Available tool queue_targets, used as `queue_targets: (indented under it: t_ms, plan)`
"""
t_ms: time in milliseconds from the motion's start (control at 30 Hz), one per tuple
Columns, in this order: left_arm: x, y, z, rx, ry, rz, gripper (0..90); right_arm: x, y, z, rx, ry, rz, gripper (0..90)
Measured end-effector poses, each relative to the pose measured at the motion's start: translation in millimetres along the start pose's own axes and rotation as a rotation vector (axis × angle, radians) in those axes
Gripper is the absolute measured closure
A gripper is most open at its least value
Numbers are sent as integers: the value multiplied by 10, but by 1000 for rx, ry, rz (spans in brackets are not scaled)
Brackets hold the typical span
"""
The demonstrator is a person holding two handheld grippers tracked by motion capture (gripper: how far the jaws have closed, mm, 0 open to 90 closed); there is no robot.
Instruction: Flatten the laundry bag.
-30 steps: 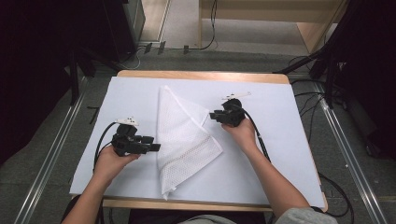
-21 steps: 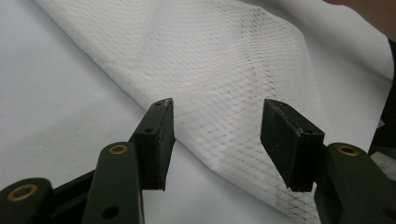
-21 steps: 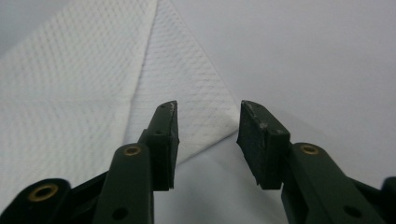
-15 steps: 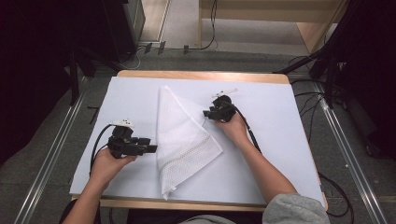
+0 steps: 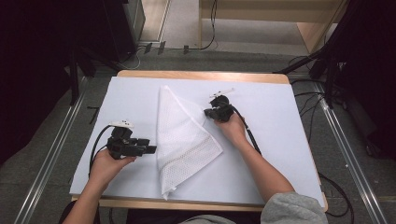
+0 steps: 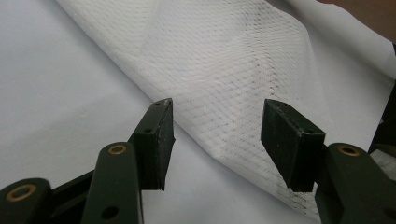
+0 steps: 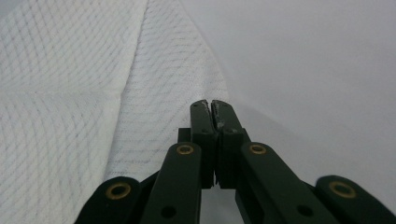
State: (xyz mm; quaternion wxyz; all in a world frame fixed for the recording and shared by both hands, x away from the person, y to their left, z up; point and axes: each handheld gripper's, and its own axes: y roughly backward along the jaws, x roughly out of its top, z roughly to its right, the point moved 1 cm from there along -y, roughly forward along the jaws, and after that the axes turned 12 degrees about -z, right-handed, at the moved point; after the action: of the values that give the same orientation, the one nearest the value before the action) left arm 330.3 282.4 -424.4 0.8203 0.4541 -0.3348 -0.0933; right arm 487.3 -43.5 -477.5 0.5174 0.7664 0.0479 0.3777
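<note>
Right tool [image 5: 208, 112], centre frame, has just closed, jaws together at the mesh cloth [image 5: 184, 135] edge, any pinch unclear; my left tool [image 5: 148, 148] gapes, so folding can begin.

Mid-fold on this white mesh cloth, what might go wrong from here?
1. The right gripper has just been closing at the mesh cloth's right edge; its fingers look shut, but whether fabric is caught between them is unclear. A lift may leave the cloth behind.
2. The left gripper is open, aimed at the cloth's left edge without touching it. Pulling right now could drag the whole cloth across the white table cover.
</note>
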Motion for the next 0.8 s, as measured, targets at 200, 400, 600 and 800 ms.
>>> queue_targets:
  t_ms: [200, 400, 600, 800]
  plan:
    - [47, -37, 39, -5, -20, -10, 449, -43, 176, 136, -2, -51, -21, 900]
    - [190, -109, 132, -4, -61, -13, 449, -170, 353, 304, -24, -98, -24, 900]
    - [356, -214, 270, 4, -123, -34, 448, -344, 549, 462, -37, -135, -19, 900]
    - [467, -279, 357, 0, -152, -40, 447, -516, 664, 592, -68, -155, -27, 900]
